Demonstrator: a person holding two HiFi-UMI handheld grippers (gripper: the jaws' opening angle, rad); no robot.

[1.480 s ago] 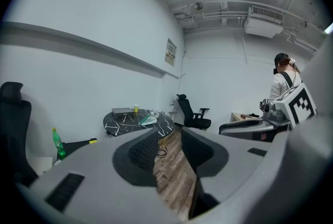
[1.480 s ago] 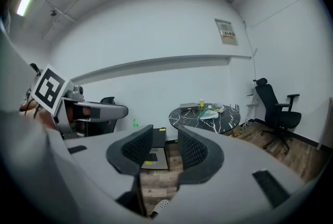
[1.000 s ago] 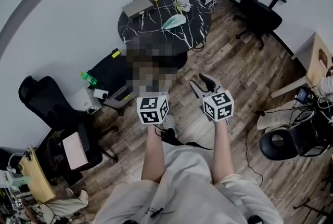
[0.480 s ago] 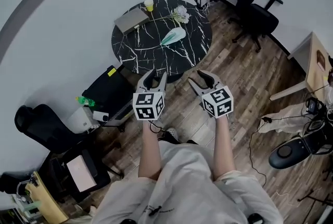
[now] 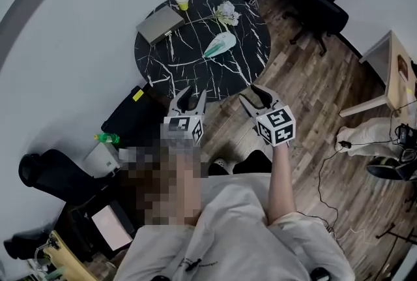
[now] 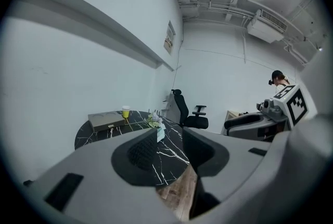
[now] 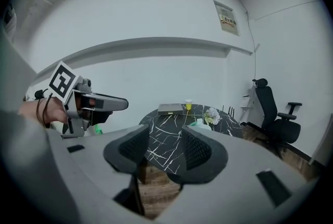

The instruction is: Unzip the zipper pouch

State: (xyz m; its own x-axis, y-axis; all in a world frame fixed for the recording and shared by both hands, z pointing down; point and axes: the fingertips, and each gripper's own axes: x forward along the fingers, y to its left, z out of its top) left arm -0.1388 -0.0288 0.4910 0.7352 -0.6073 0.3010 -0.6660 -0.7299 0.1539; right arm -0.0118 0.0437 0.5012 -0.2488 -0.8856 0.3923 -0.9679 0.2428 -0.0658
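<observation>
The zipper pouch (image 5: 219, 44) is pale green and lies on the round black marble table (image 5: 195, 71), far from both grippers. It also shows in the right gripper view as a pale green pouch (image 7: 200, 124) beyond the jaws. My left gripper (image 5: 189, 98) is held in the air short of the table's near edge, open and empty. My right gripper (image 5: 258, 97) hangs beside it to the right, also open with nothing between its jaws. The left gripper (image 6: 169, 140) and the right gripper (image 7: 165, 147) both point at the table.
On the table stand a flat grey box (image 5: 158, 24), a yellow cup (image 5: 182, 0) and white flowers (image 5: 227, 11). A black office chair (image 5: 319, 2) is beyond the table. A black case (image 5: 130, 118) and a green bottle (image 5: 107, 138) lie on the floor at left.
Both grippers have moved forward toward the round table, which now stands closer to them. Their jaws stay as wide as before, with nothing in them.
</observation>
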